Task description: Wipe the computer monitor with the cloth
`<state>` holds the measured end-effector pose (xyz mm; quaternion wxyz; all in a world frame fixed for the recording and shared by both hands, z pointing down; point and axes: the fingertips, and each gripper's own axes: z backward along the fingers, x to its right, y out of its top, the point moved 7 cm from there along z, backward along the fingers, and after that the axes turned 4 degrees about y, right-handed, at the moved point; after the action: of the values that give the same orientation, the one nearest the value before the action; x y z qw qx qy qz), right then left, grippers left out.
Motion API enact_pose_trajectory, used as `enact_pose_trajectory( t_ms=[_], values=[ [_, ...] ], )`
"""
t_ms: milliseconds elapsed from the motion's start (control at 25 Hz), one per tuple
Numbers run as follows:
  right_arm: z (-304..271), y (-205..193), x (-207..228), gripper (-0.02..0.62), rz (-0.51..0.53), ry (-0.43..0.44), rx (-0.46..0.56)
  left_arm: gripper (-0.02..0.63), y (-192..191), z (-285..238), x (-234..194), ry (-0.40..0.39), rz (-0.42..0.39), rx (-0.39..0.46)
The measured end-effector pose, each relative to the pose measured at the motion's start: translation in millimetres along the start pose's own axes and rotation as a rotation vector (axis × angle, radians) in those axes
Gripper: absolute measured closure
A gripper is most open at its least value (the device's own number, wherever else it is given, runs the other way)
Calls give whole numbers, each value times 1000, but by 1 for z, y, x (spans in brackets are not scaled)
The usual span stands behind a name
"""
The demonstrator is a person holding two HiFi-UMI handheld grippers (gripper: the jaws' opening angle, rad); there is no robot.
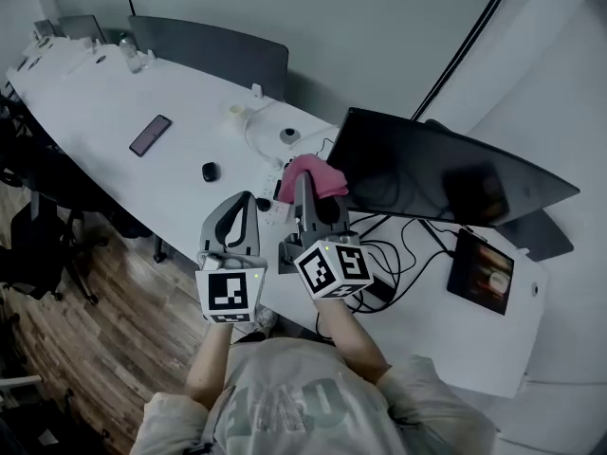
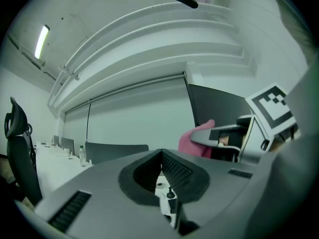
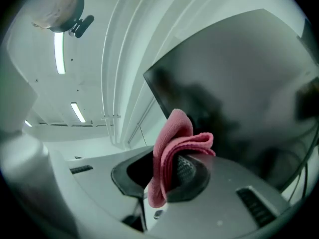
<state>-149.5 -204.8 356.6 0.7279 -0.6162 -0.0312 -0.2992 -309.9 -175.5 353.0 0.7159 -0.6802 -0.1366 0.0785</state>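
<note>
A dark computer monitor (image 1: pixel 446 173) stands on the long white table (image 1: pixel 104 112), tilted, its screen off. My right gripper (image 1: pixel 305 190) is shut on a folded pink cloth (image 1: pixel 313 176), held up just left of the monitor's left edge. In the right gripper view the pink cloth (image 3: pixel 172 151) sticks up from between the jaws, with the monitor (image 3: pixel 239 88) filling the space behind it. My left gripper (image 1: pixel 240 207) hangs beside the right one, shut with nothing in it. From the left gripper view the pink cloth (image 2: pixel 192 141) and the monitor (image 2: pixel 214 103) show to the right.
A phone (image 1: pixel 150 135), a small black object (image 1: pixel 210 171), a white cup (image 1: pixel 236 112) and a tangle of cables (image 1: pixel 398 254) lie on the table. A tablet (image 1: pixel 482 271) lies at the right. Grey chairs (image 1: pixel 213 53) stand behind; a bottle (image 1: pixel 131 53) is far left.
</note>
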Motion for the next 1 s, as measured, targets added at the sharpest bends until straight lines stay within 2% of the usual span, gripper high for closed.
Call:
enact_pose_trajectory(
  t_ms=[360,640,760,920,1000],
  values=[
    [-18,84,-42,548,58,77,149,591,54,2,-4,23,-44,94],
    [-25,126,-64,548,79,121,230,591,94,11,-9,37,-63,176],
    [-24,129,-68,548,101,135,231,591,98,16,-7,33,-71,182],
    [-18,132,-75,548,131,198,183,591,102,20,0,19,-69,193],
    [-10,148,-82,548,189,238,193,591,108,20,2,6,-72,204]
  ],
)
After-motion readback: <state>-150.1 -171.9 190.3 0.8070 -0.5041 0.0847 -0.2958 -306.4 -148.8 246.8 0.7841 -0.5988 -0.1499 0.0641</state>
